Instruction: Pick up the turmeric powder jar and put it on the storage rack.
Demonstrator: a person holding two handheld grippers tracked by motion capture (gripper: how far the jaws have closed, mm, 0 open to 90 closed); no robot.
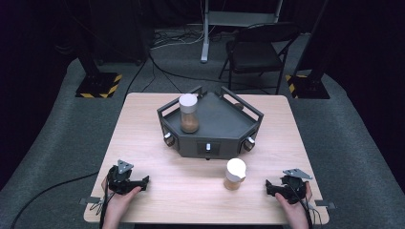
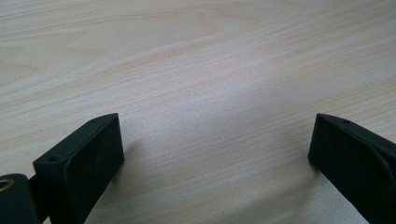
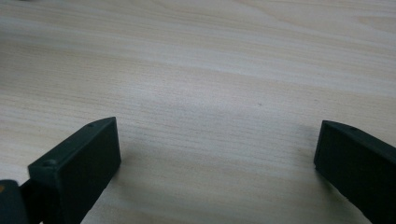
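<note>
A clear jar point(image 1: 188, 113) with a white lid and brown contents stands on the left part of a dark grey angular platform point(image 1: 224, 121) at the table's middle. A second jar point(image 1: 235, 174) of the same kind stands on the wooden table in front of the platform, to the right. My left gripper point(image 1: 144, 181) rests at the front left, held by a hand, open; its jaws point(image 2: 215, 149) stand wide apart over bare wood. My right gripper point(image 1: 269, 186) rests at the front right, a short way right of the second jar, open too point(image 3: 217, 149).
The platform has raised rails, knobs at its front corners and a small brown object point(image 1: 239, 106) at its back right. Beyond the table point(image 1: 157, 157) are a black chair point(image 1: 255, 52), a stand's leg point(image 1: 205, 33), cables and grey carpet.
</note>
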